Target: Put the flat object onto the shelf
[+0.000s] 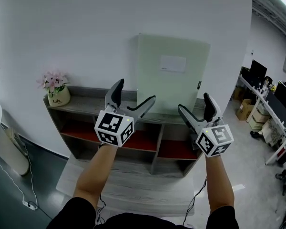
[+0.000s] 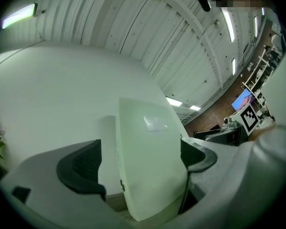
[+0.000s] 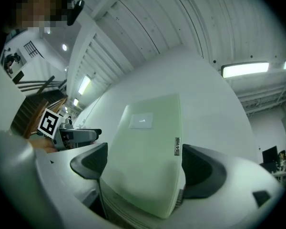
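Observation:
The flat object is a pale green panel (image 1: 172,73) with a white label. It stands upright on the top of the grey wooden shelf (image 1: 88,107) and leans against the white wall. My left gripper (image 1: 133,99) is open in front of the panel's lower left edge and holds nothing. At the panel's lower right, my right gripper (image 1: 194,105) is also open and empty. In the left gripper view the panel (image 2: 148,151) fills the gap between the jaws of that gripper (image 2: 140,168). The right gripper view shows the panel (image 3: 145,156) beyond its open gripper (image 3: 143,168).
A potted pink flower (image 1: 57,92) sits on the shelf top at the left end. The shelf has red-lined compartments (image 1: 138,141) below. A white round stand (image 1: 1,137) and a floor cable (image 1: 24,194) are at the left. Office desks with monitors (image 1: 271,104) stand at the right.

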Motion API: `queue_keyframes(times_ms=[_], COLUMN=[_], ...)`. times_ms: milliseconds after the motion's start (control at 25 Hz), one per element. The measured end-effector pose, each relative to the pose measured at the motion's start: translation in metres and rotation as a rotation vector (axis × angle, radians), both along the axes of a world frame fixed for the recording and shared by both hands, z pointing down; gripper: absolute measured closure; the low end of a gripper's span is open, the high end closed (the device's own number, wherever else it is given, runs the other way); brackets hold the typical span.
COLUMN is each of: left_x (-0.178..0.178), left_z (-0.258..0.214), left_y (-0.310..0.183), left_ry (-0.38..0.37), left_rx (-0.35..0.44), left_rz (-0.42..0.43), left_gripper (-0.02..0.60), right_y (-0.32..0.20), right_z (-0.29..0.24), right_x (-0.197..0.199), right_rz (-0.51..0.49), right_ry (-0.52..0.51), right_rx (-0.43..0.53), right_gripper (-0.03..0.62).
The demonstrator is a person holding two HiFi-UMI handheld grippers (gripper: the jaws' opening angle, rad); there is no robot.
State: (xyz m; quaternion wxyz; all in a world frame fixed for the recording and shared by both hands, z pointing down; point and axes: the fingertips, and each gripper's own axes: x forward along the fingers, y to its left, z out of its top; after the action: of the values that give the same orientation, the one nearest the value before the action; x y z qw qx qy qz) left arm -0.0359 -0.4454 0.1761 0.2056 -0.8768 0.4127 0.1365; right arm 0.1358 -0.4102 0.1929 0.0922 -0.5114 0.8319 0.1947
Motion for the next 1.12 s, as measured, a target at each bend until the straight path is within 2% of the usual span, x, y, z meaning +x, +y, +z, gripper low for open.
queue_keyframes(times_ms=[120, 240, 440, 480, 560, 640, 720, 840, 1000, 1120], left_x=[0.0, -0.003, -0.01, -0.01, -0.009, -0.005, 0.001, 0.004, 0.0, -0.008], left_z=[0.012, 0.032, 0.077, 0.086, 0.104, 0.122, 0.137, 0.156, 0.182, 0.196], left_y=[0.025, 0.04, 0.058, 0.063, 0.07, 0.077, 0.083, 0.092, 0.093, 0.095], left_ry=[0.006, 0.022, 0.064, 0.067, 0.07, 0.073, 0.073, 0.077, 0.064, 0.067], left_rx=[0.01, -0.015, -0.065, -0.072, -0.096, -0.131, -0.16, -0.182, -0.213, -0.239], left_rz=[0.016, 0.02, 0.043, 0.049, 0.054, 0.064, 0.073, 0.062, 0.006, -0.049], left_gripper=[0.063, 0.063, 0.071, 0.086, 0.134, 0.169, 0.181, 0.243, 0.366, 0.499], right_y=[0.025, 0.044, 0.059, 0.061, 0.067, 0.074, 0.081, 0.089, 0.092, 0.091], right_z=[0.01, 0.023, 0.067, 0.077, 0.092, 0.102, 0.11, 0.129, 0.162, 0.176], right_x=[-0.006, -0.012, -0.025, -0.027, -0.03, -0.034, -0.037, -0.037, -0.044, -0.056], right_rz=[-0.011, 0.016, 0.027, 0.029, 0.038, 0.045, 0.056, 0.08, 0.068, 0.06], right_ry=[-0.005, 0.007, 0.016, 0.012, 0.0, -0.004, 0.0, -0.008, 0.002, 0.046], right_rx=[0.034, 0.046, -0.014, -0.027, -0.04, -0.039, -0.035, -0.054, -0.114, -0.127], right_gripper=[0.123, 0.123, 0.129, 0.146, 0.256, 0.319, 0.344, 0.416, 0.457, 0.471])
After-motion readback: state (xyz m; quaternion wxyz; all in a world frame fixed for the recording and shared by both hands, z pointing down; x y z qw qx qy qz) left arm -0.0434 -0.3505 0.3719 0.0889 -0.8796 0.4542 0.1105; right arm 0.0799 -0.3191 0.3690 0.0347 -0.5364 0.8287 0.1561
